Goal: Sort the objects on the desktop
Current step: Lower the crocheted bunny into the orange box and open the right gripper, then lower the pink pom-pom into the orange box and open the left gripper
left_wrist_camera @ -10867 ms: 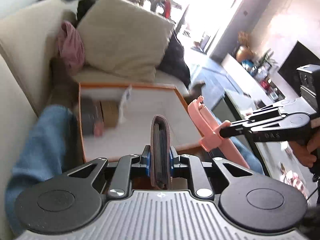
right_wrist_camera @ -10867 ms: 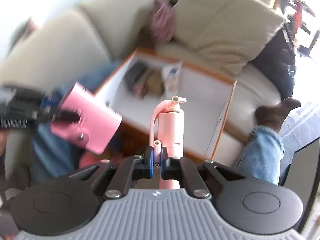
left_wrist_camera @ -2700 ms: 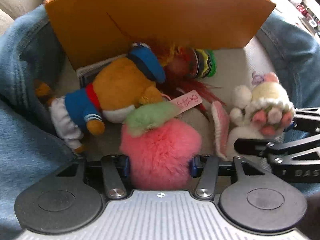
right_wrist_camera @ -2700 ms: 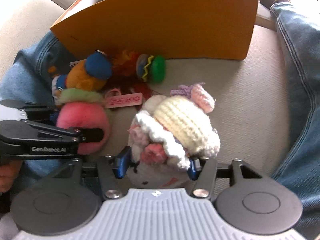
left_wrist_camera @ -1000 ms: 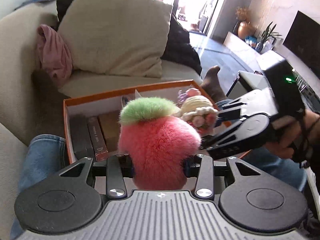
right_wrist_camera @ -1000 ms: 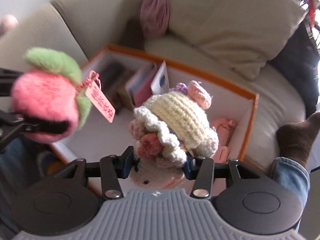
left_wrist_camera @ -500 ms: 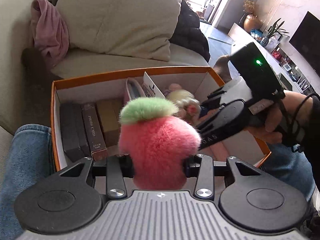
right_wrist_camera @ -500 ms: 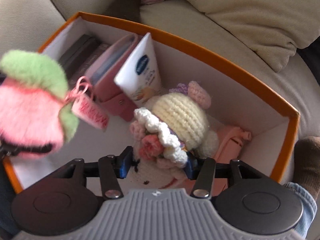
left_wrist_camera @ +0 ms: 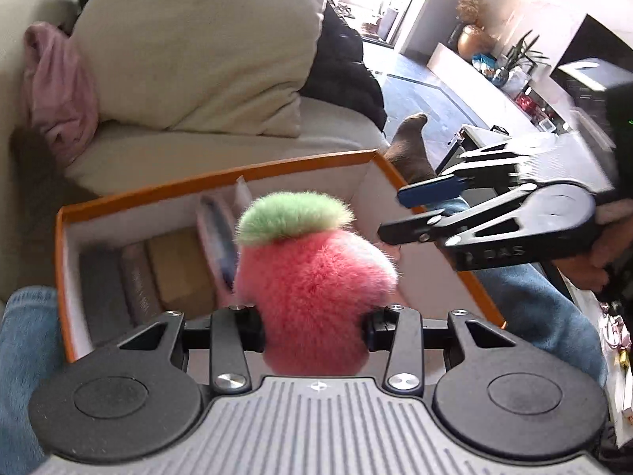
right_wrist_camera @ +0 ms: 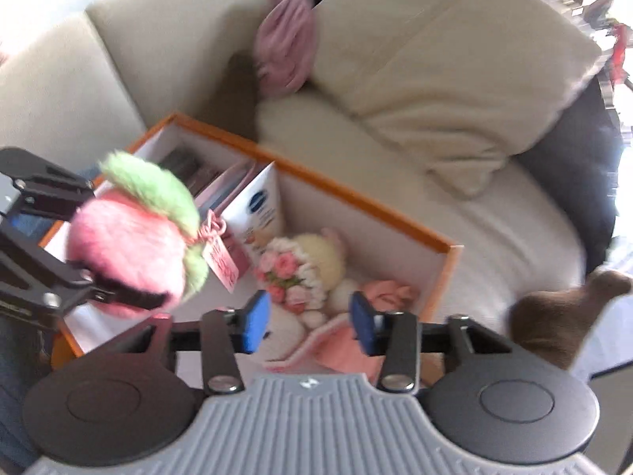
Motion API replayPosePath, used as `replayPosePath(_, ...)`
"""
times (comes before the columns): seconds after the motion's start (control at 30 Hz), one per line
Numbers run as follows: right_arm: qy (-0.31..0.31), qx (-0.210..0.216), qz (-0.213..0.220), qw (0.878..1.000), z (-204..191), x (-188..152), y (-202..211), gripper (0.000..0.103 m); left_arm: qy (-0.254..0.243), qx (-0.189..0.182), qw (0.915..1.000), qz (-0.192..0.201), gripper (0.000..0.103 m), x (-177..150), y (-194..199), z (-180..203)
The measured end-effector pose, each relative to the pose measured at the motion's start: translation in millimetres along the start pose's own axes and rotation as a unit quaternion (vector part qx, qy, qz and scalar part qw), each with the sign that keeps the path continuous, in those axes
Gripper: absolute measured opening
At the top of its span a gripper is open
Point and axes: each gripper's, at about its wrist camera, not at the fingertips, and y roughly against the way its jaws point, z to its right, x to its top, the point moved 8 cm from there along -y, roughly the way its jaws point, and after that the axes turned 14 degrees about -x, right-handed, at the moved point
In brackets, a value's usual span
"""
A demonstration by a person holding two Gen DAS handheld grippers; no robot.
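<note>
Change: half a second ago my right gripper (right_wrist_camera: pixel 307 318) was clamped on the cream crocheted doll with pink flowers (right_wrist_camera: pixel 306 263); now its blue pads (right_wrist_camera: pixel 255 320) stand wide apart with nothing between them, and the doll lies inside the orange-rimmed white cardboard box (right_wrist_camera: pixel 356 202).
Right gripper: pulled up and back from the box; in the left wrist view it sits at 3 o'clock (left_wrist_camera: pixel 419 213), over the box's right wall.
Left gripper (left_wrist_camera: pixel 312 322): unchanged, fingers pressed into the fluffy pink strawberry plush with green cap (left_wrist_camera: pixel 312 273), above the box.
Strawberry axis: in the left view, long axis runs 6 to 12 o'clock, green cap at 12. In the right view (right_wrist_camera: pixel 134 237) it is tilted, cap toward 1 o'clock, pink paper tag (right_wrist_camera: pixel 221 263) dangling at 4 o'clock.
Doll position: middle of the box, beside the white cream tube (right_wrist_camera: pixel 259 209), touching the pink plastic item (right_wrist_camera: pixel 379 293) at 4 o'clock. Its long axis I cannot tell; the view is blurred.
Box (left_wrist_camera: pixel 221 176): rests on the beige sofa (left_wrist_camera: pixel 198 146), dark books (left_wrist_camera: pixel 118 277) at its left end.
</note>
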Motion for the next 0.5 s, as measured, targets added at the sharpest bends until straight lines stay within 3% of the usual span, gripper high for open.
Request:
replayPosePath(0.1, -0.027, -0.031, 0.026, 0.999, 17.5, 7.3, 10.9, 0.044, -0.007, -0.013, 0.9999, -0.008, 0.047, 17.0, -18.3, 11.8)
replayPosePath(0.23, -0.040, -0.055, 0.035, 0.997, 31.7, 3.0, 8.7, 0.044, -0.026, 0.003, 0.9994, -0.021, 0.047, 38.5, -51.4, 19.1)
replayPosePath(0.27, -0.046, -0.063, 0.034, 0.996, 32.9, -1.1, 4.0, 0.037, -0.029, 0.007, 0.9992, -0.026, 0.047, 42.4, -59.3, 19.7)
replayPosePath(0.33, -0.054, -0.082, 0.026, 0.995, 40.9, -8.2, -4.9, 0.034, -0.036, 0.014, 0.9987, -0.034, 0.047, 48.2, -74.3, 19.7)
replayPosePath(0.5, -0.078, -0.075, 0.014, 0.994, 51.5, -22.9, -15.6, 0.035, -0.019, 0.009, 0.9993, -0.030, 0.052, 57.3, -94.9, 13.4)
